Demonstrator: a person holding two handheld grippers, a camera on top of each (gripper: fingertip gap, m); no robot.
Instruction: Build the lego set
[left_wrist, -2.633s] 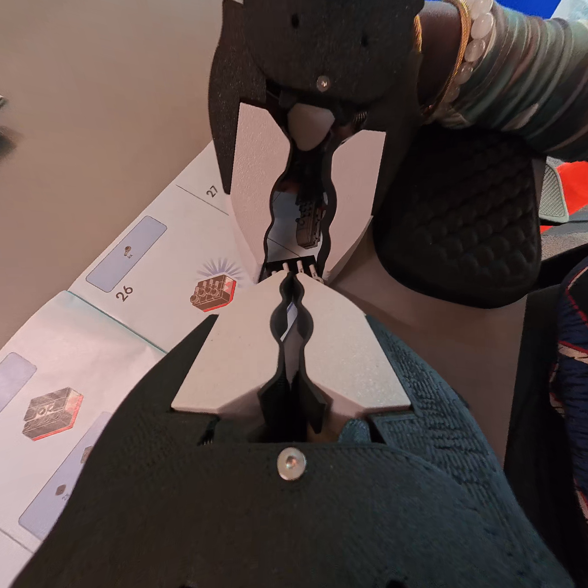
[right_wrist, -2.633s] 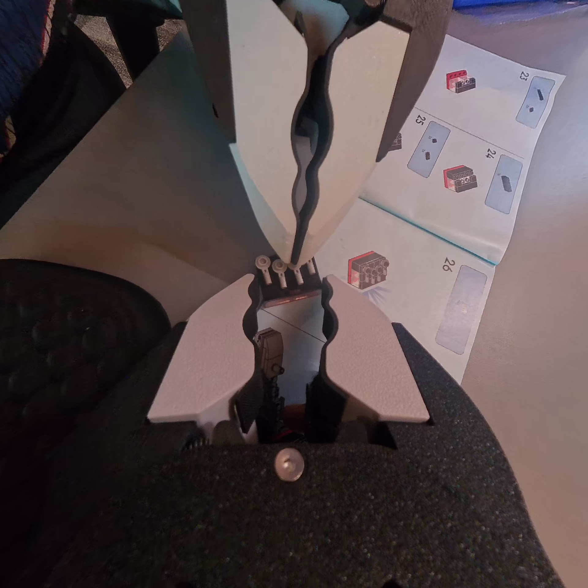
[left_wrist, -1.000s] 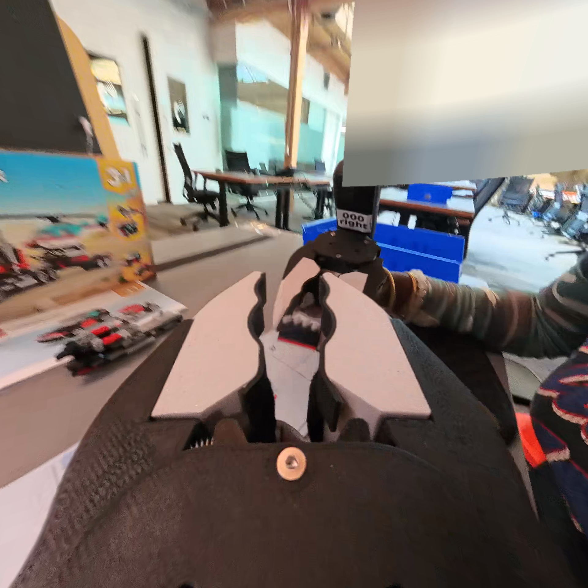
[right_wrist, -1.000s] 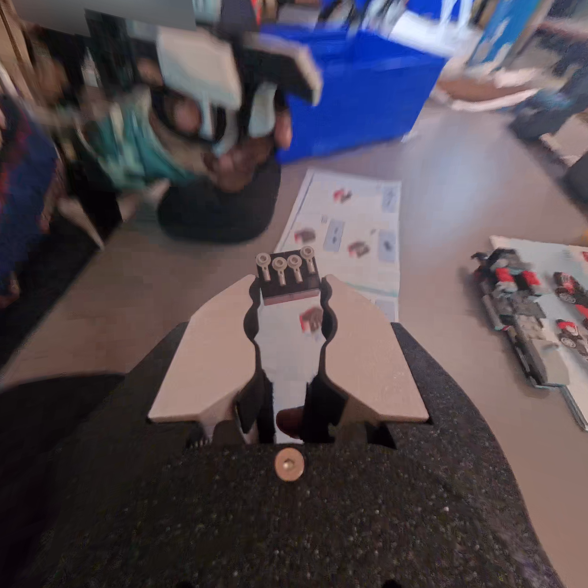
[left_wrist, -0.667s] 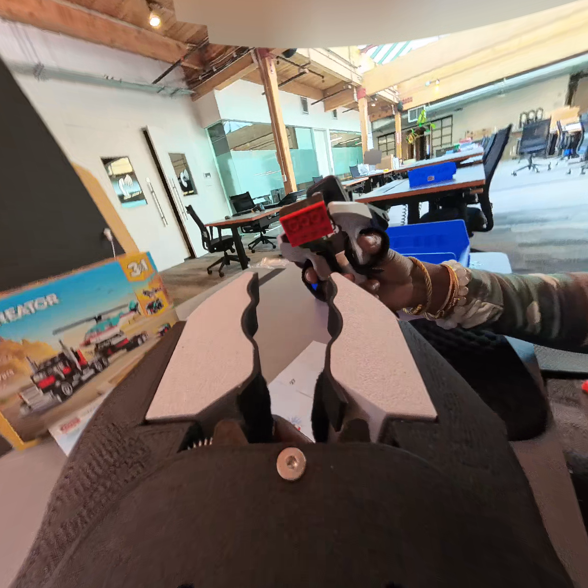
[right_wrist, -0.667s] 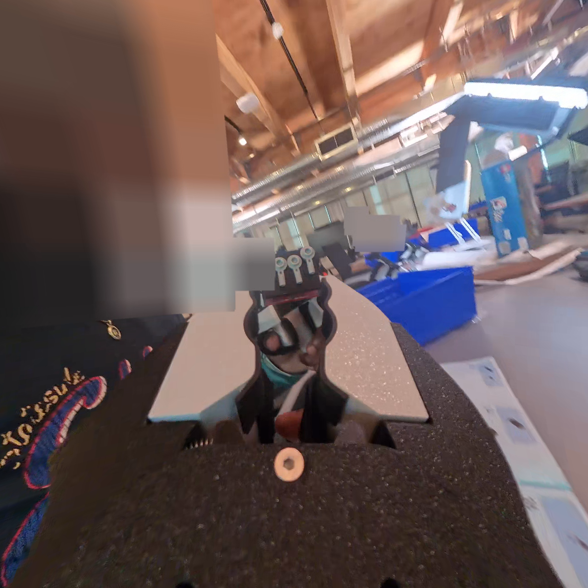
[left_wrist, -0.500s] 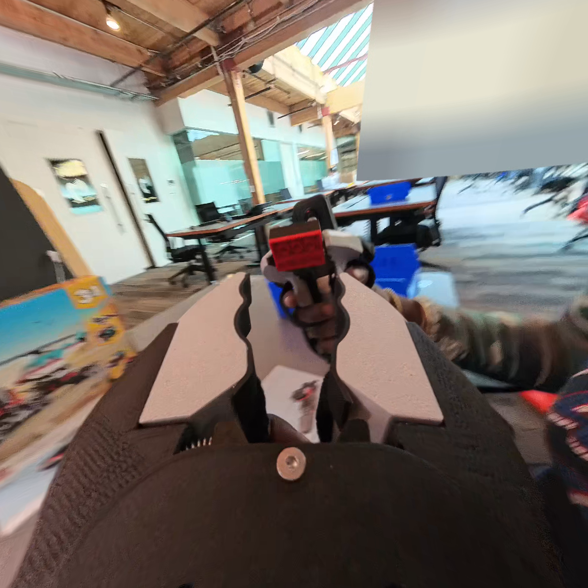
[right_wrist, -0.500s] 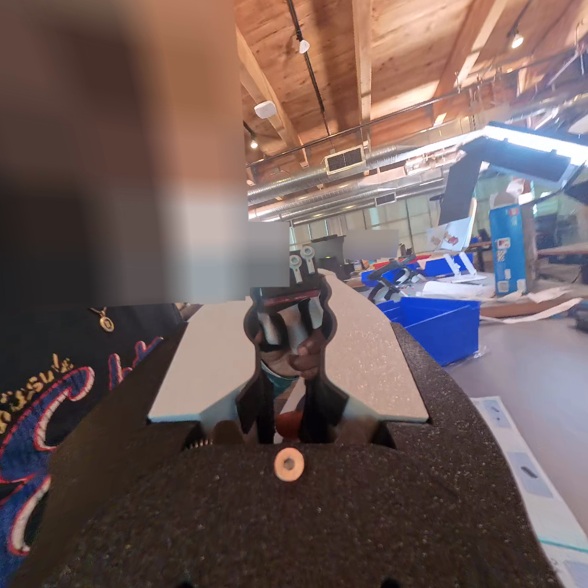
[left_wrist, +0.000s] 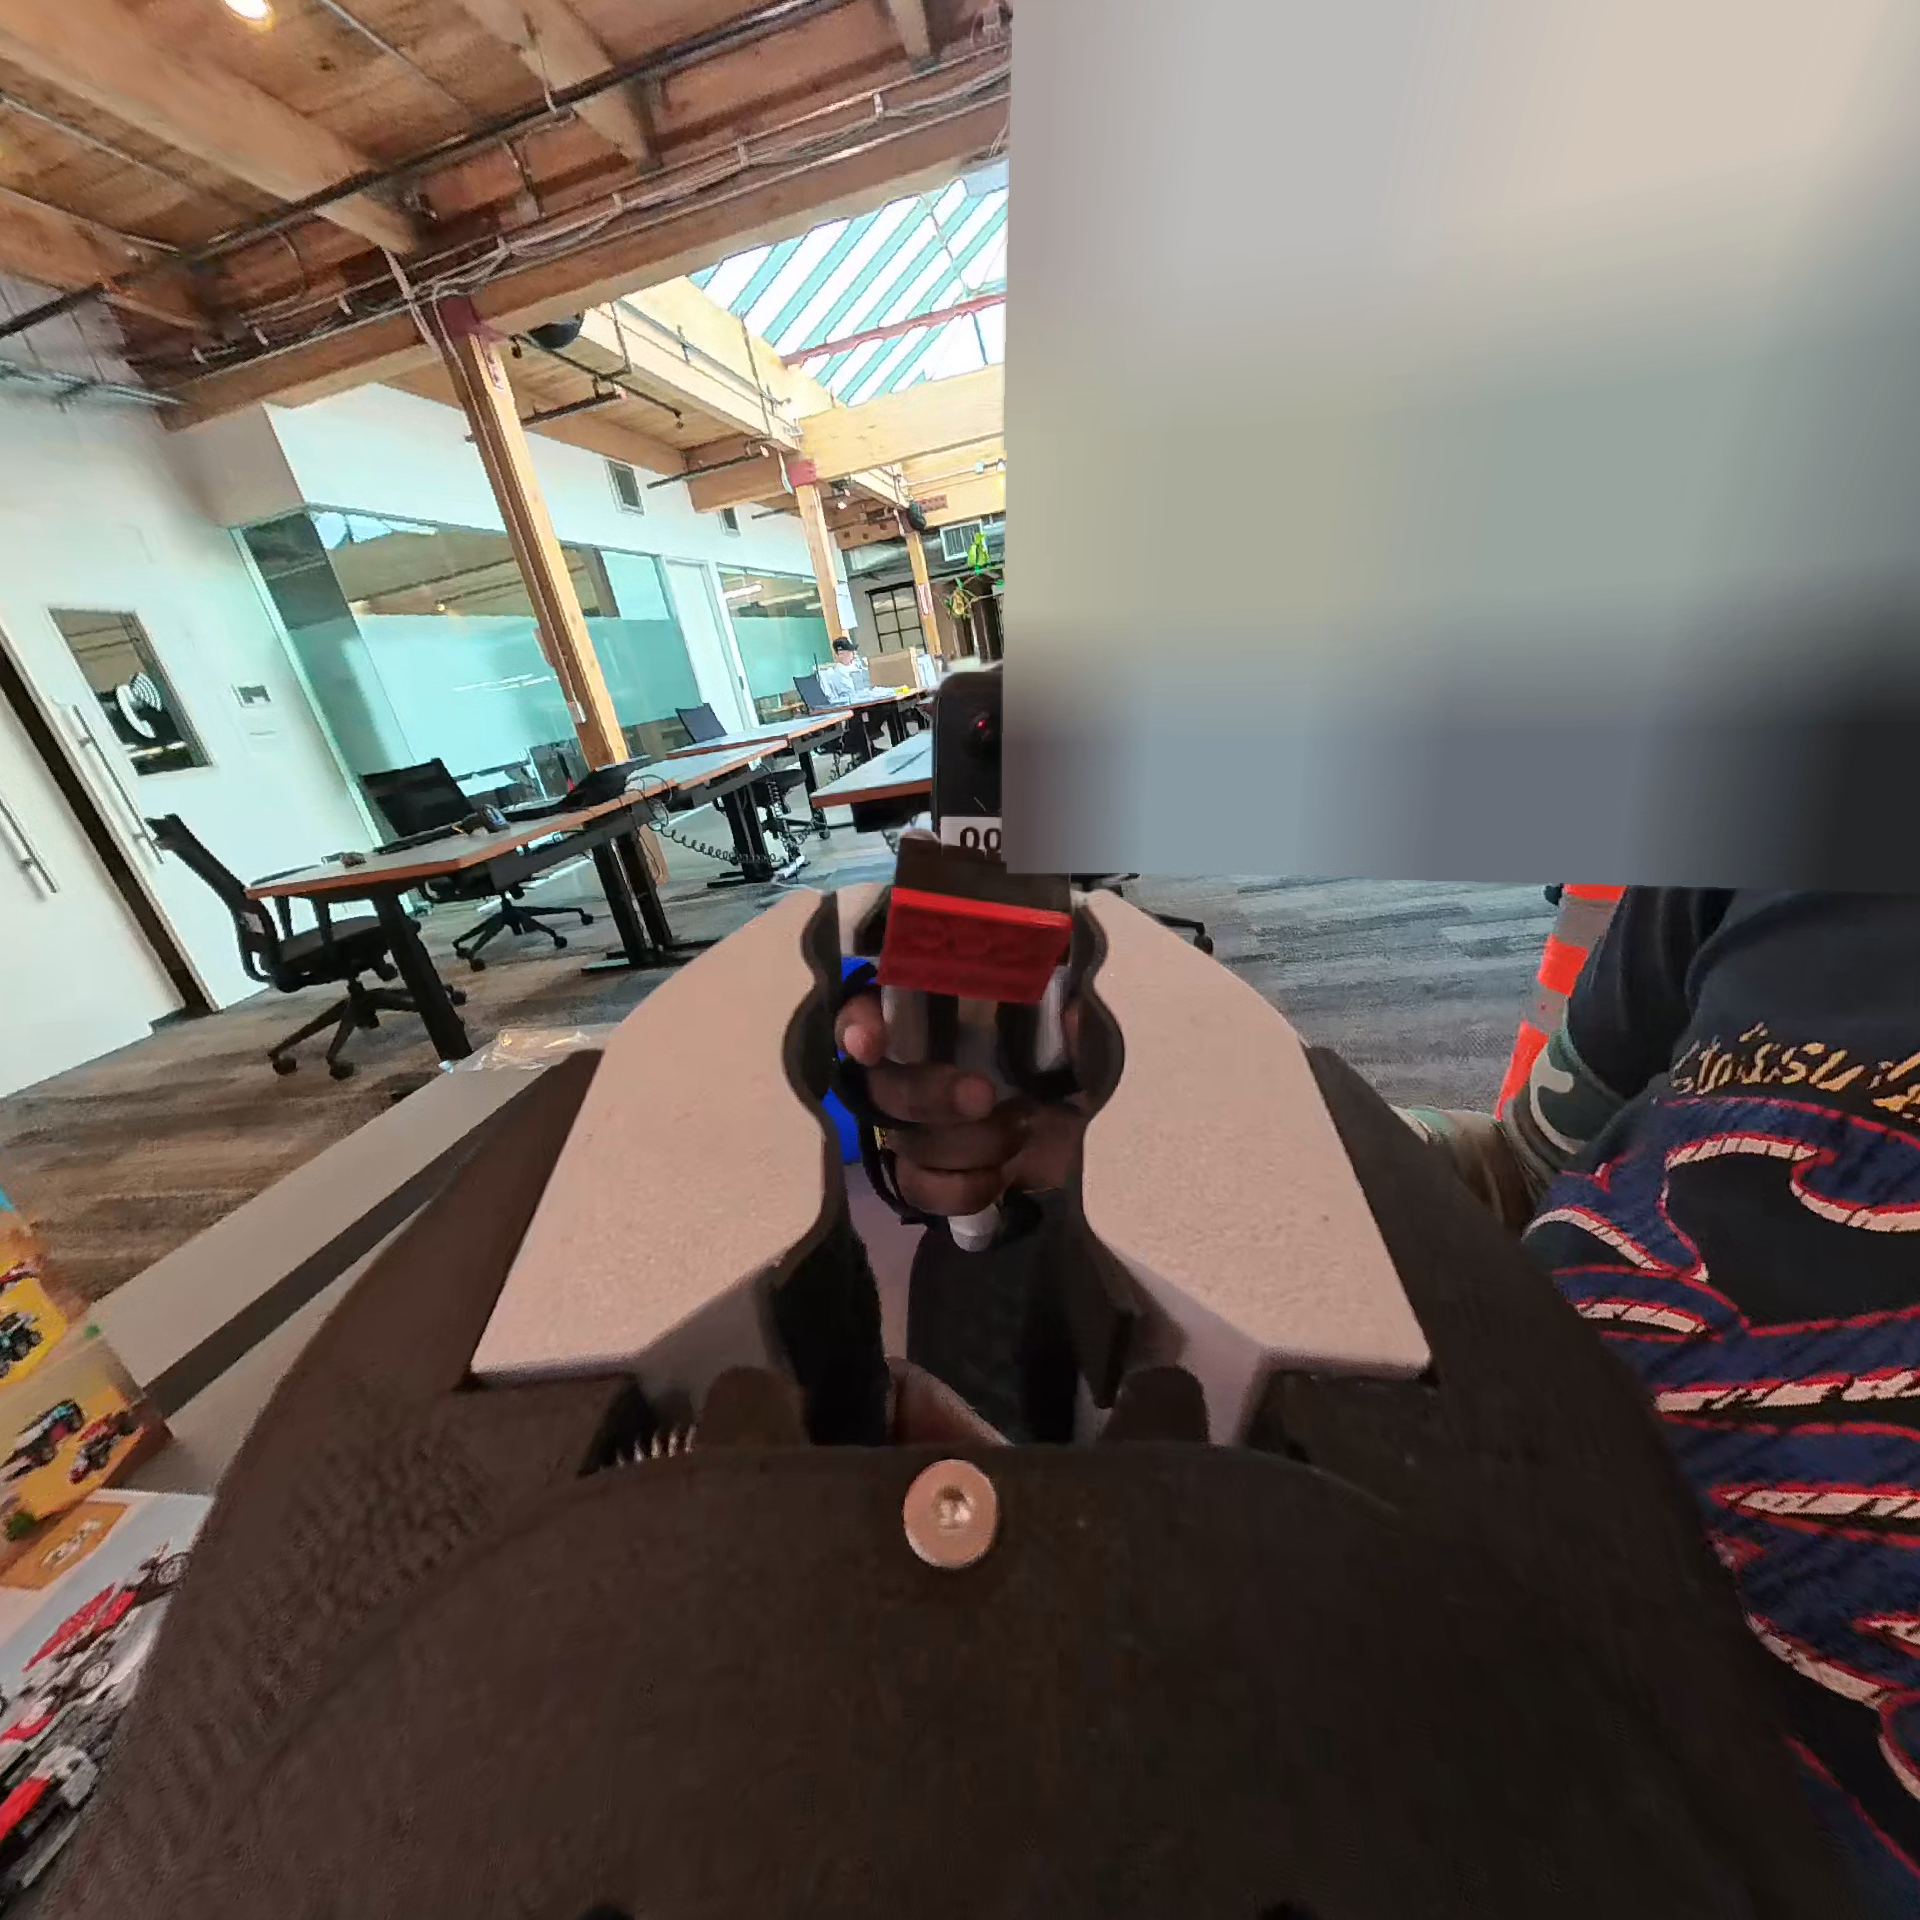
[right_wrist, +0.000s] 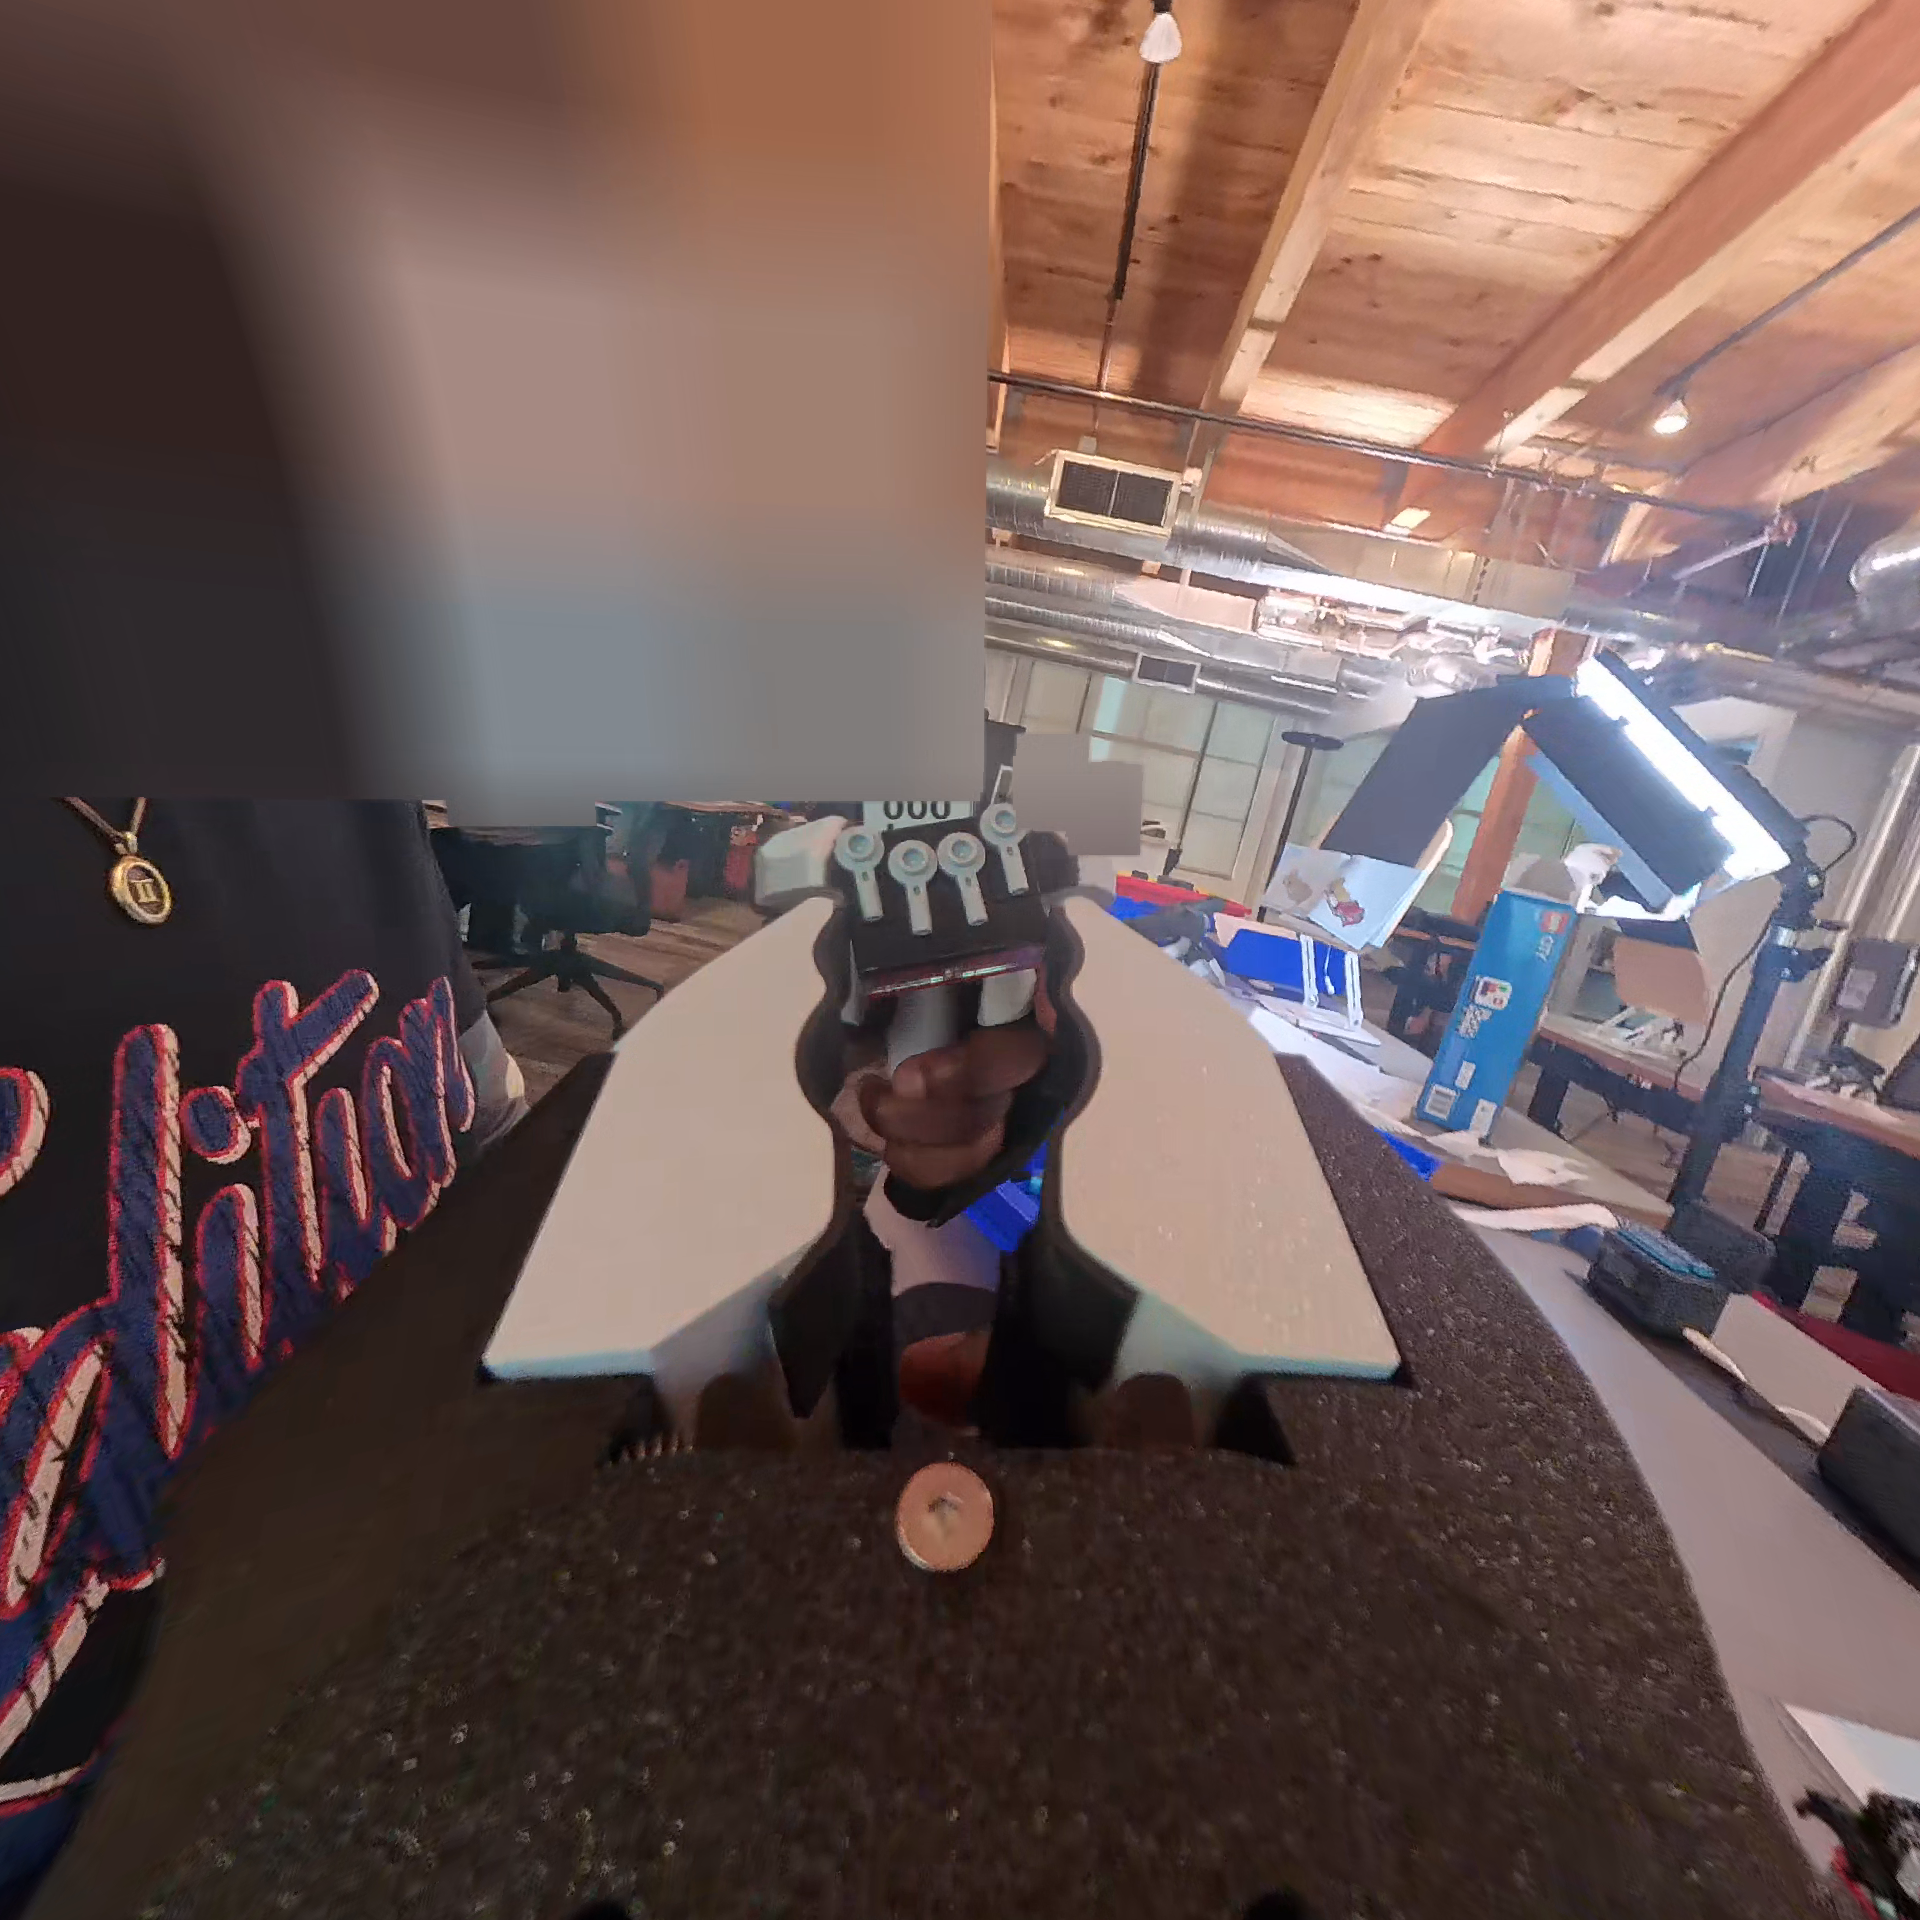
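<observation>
The small Lego assembly (right_wrist: 940, 914), a black block with a thin red plate under it and four pale grey levers standing in a row on top, is held up in the air in front of the person, well above the table. It sits at the very tips of the right tongs (right_wrist: 940, 920), whose pale grey fingers (right_wrist: 717, 1122) pinch it from both sides. In the left wrist view the same assembly (left_wrist: 975, 943) shows its red studded underside, since the two tools point at each other. The left tongs (left_wrist: 951, 914) are spread, with the red plate framed in the gap at their tips; whether either tip touches it cannot be told. Behind the assembly in each view is the hand that grips the opposite tool: the person's right hand (left_wrist: 935, 1112) and left hand (right_wrist: 940, 1117). The person's dark top with red, white and blue stitched lettering (left_wrist: 1766, 1247) fills one side, and a round gold pendant (right_wrist: 140, 888) hangs at the chest. Below and to the side runs the edge of the grey table (left_wrist: 312, 1226), where a colourful cardboard Lego box (left_wrist: 52, 1403) stands near a built red, black and grey vehicle (left_wrist: 62, 1704). Farther off are wooden office desks with black swivel chairs (left_wrist: 312, 935), a tall blue carton (right_wrist: 1475, 1029) and a bright panel lamp on a stand (right_wrist: 1662, 769).
</observation>
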